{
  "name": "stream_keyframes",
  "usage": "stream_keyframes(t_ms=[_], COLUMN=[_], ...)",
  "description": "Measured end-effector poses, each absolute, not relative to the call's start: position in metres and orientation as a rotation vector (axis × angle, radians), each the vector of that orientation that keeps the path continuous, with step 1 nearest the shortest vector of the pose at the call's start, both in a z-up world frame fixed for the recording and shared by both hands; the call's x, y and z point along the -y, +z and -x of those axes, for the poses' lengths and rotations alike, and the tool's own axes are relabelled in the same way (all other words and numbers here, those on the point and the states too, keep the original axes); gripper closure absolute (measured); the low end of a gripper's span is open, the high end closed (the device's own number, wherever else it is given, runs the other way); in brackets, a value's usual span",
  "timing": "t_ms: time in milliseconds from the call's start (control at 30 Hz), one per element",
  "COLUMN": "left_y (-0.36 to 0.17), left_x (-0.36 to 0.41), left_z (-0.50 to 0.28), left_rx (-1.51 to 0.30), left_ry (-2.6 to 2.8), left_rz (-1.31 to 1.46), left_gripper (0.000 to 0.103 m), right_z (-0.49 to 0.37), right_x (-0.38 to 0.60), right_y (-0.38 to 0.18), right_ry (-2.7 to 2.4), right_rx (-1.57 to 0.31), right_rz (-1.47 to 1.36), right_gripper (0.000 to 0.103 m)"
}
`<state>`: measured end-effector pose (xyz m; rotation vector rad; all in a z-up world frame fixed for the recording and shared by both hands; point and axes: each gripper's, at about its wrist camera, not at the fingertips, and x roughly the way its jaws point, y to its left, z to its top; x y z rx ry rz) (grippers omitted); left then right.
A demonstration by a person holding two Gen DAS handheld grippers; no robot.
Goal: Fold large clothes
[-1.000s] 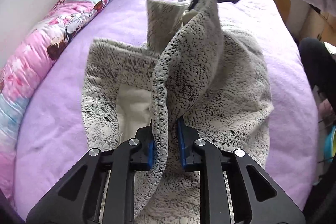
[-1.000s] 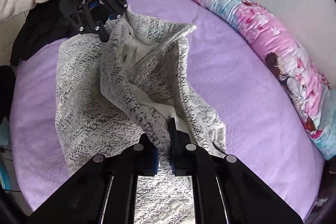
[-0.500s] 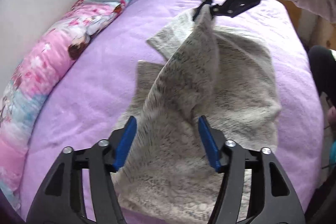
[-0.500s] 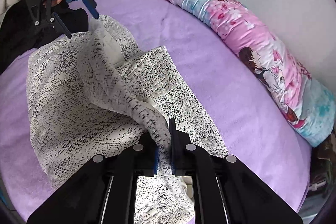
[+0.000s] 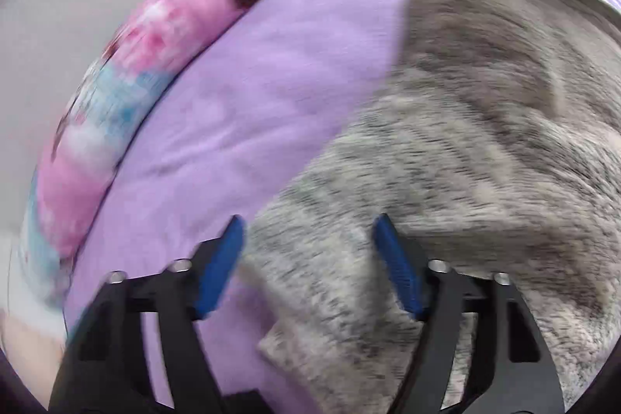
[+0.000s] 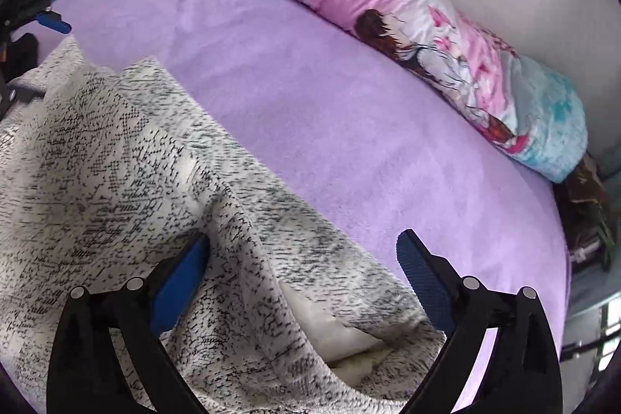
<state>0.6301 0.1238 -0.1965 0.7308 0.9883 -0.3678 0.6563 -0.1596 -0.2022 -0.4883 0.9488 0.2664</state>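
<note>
Right wrist view first: the right gripper (image 6: 302,255) has just been opening and its jaws now stand wide, the blue pads (image 6: 421,274) clear of the cloth, though a raised ridge of the grey speckled garment (image 6: 116,161) lies between them. That reads as a release: the edge it carried has been laid over the rest of the garment to make a fold, so there is no reason to keep pinching it. A pale lining shows at the near corner, where the top layer has curled back. Beyond the cloth is the bare purple bed (image 6: 330,96), and along the wall a pink and blue floral bolster (image 6: 407,14), well apart from the work.

From the left wrist view, which is badly smeared by motion, the left gripper (image 5: 306,258) has also been opening; its jaws stand moderately apart with the garment's edge below and between them, and as far as the blur allows, neither pad presses on it. The garment lies heaped on the bed's right side here, probably dropped flat so the fold can be smoothed or a fresh edge picked up.
</note>
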Motion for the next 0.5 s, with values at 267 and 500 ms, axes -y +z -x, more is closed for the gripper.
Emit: stream_keyframes(t_ms=[267, 500], left_y=[-0.150, -0.132], left_x=[-0.124, -0.108], left_z=[-0.612, -0.606], left_rx=[-0.939, -0.943], left_ry=[-0.396, -0.469], left_rz=[-0.670, -0.464], left_gripper=[0.032, 0.017], right_z=[-0.627, -0.599], right_x=[0.190, 0.244], right_y=[-0.158, -0.133], right_ry=[0.370, 0.443], right_rx=[-0.888, -0.851], right_rz=[0.324, 0.153], right_gripper=[0.008, 0.008])
